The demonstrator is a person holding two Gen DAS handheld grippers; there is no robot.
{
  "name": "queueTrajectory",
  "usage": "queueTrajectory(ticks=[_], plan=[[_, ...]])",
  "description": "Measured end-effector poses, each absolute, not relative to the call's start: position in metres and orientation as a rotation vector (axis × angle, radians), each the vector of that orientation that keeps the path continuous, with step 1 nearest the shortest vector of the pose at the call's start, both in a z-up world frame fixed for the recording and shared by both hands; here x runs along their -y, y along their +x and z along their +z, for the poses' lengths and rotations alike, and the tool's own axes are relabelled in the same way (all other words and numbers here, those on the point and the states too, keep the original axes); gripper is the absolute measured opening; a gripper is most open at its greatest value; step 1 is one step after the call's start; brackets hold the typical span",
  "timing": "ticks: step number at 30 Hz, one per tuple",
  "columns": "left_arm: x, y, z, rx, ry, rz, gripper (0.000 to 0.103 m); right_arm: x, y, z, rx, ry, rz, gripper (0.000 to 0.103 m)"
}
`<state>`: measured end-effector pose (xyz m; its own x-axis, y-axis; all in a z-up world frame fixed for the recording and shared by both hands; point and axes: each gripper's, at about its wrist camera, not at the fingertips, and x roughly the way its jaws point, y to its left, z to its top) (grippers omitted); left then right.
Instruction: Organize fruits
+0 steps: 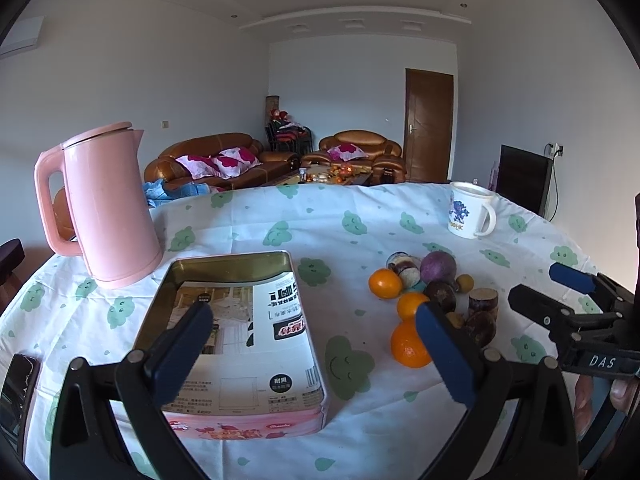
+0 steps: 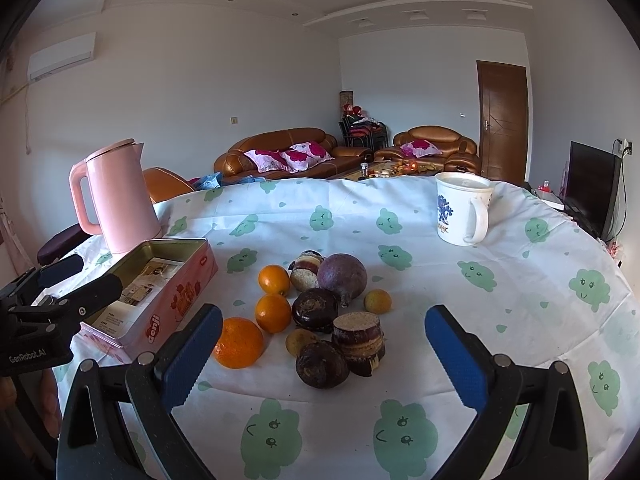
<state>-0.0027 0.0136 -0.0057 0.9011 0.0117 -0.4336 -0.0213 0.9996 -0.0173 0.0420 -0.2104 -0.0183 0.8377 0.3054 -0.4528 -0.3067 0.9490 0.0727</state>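
A pile of fruit lies on the tablecloth: three oranges (image 2: 238, 343) (image 1: 409, 344), a purple round fruit (image 2: 343, 273), dark brown fruits (image 2: 322, 364), a cut dark chunk (image 2: 358, 334) and small yellow fruits (image 2: 377, 301). An open pink tin (image 1: 240, 344) (image 2: 160, 292) lined with paper stands left of the pile. My left gripper (image 1: 314, 344) is open and empty, above the tin's right edge. My right gripper (image 2: 324, 344) is open and empty, just in front of the pile. Each gripper shows in the other view: the right one (image 1: 560, 300), the left one (image 2: 76, 284).
A pink kettle (image 1: 106, 204) (image 2: 120, 196) stands behind the tin at the left. A white mug (image 1: 470, 210) (image 2: 462, 208) stands at the far right of the table. A dark phone-like object (image 1: 18, 392) lies at the table's left edge. Sofas stand beyond the table.
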Motion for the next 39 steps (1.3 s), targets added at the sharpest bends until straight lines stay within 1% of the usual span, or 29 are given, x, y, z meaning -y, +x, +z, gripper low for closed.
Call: queueTrajectory(ticks=[11, 12, 13, 14, 15, 16, 18, 21, 23, 24, 25, 29, 30, 33, 34, 39], plan=[[0.019, 0.017, -0.02, -0.472, 0.017, -0.048, 0.103, 0.217, 0.054, -0.04, -0.527, -0.038, 0.264, 0.101], [0.022, 0.019, -0.021, -0.473, 0.022, -0.052, 0.103, 0.217, 0.055, -0.041, -0.535, -0.038, 0.263, 0.099], [0.025, 0.021, -0.022, -0.474, 0.025, -0.059, 0.103, 0.217, 0.057, -0.043, -0.545, -0.041, 0.268, 0.09], [0.026, 0.023, -0.022, -0.477, 0.029, -0.066, 0.103, 0.216, 0.059, -0.045, -0.558, -0.048, 0.271, 0.084], [0.028, 0.025, -0.023, -0.483, 0.033, -0.07, 0.103, 0.215, 0.061, -0.048, -0.573, -0.055, 0.268, 0.074], [0.029, 0.028, -0.025, -0.488, 0.034, -0.074, 0.102, 0.214, 0.063, -0.05, -0.587, -0.058, 0.27, 0.071], [0.032, 0.031, -0.027, -0.496, 0.035, -0.082, 0.102, 0.212, 0.066, -0.055, -0.612, -0.064, 0.285, 0.068], [0.035, 0.033, -0.029, -0.511, 0.045, -0.094, 0.097, 0.206, 0.067, -0.057, -0.631, -0.094, 0.303, 0.068], [0.038, 0.035, -0.031, -0.522, 0.055, -0.1, 0.093, 0.202, 0.07, -0.059, -0.653, -0.106, 0.325, 0.062], [0.039, 0.037, -0.031, -0.527, 0.06, -0.103, 0.092, 0.202, 0.072, -0.061, -0.67, -0.105, 0.338, 0.057], [0.039, 0.037, -0.032, -0.531, 0.062, -0.104, 0.092, 0.201, 0.073, -0.062, -0.682, -0.103, 0.348, 0.055], [0.04, 0.038, -0.032, -0.539, 0.064, -0.115, 0.092, 0.195, 0.076, -0.066, -0.714, -0.123, 0.375, 0.055], [0.04, 0.039, -0.033, -0.543, 0.066, -0.119, 0.09, 0.193, 0.075, -0.067, -0.715, -0.14, 0.376, 0.055], [0.043, 0.042, -0.034, -0.559, 0.076, -0.128, 0.085, 0.189, 0.075, -0.068, -0.724, -0.167, 0.377, 0.045], [0.044, 0.043, -0.034, -0.564, 0.08, -0.136, 0.081, 0.189, 0.075, -0.068, -0.727, -0.169, 0.381, 0.045], [0.05, 0.047, -0.037, -0.591, 0.096, -0.165, 0.074, 0.189, 0.08, -0.07, -0.756, -0.164, 0.408, 0.044]])
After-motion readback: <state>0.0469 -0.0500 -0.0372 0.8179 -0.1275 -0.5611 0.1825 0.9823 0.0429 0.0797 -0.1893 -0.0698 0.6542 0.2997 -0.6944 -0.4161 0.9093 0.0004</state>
